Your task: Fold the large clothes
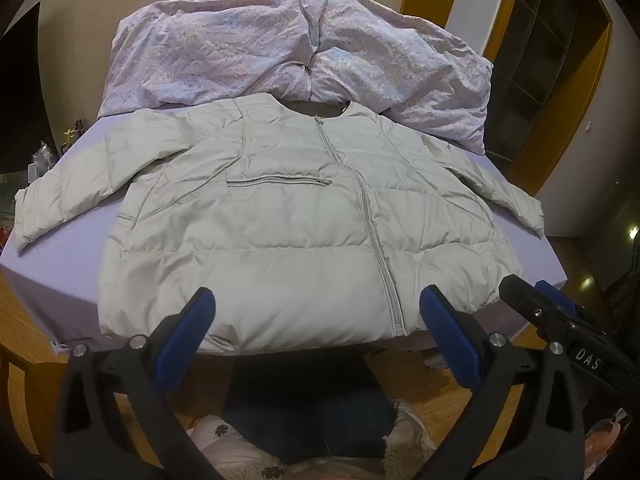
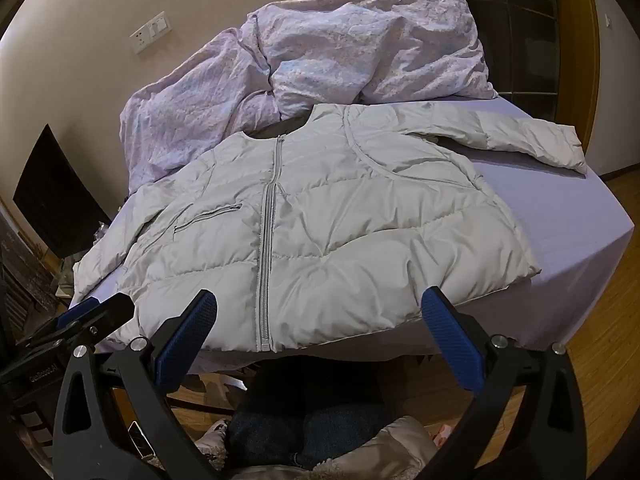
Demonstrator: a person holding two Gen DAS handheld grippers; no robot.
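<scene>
I count one pale puffer jacket point(image 1: 296, 224), zipped and spread flat front-up on the bed point(image 1: 68, 256), with both sleeves out to the sides and one rumpled quilt point(image 1: 280, 48) heaped just behind its collar. My left hand-held gripper point(image 1: 316, 332) and my right hand-held gripper point(image 2: 320, 332) both hover at the jacket's hem, fingers spread wide, holding nothing.
</scene>
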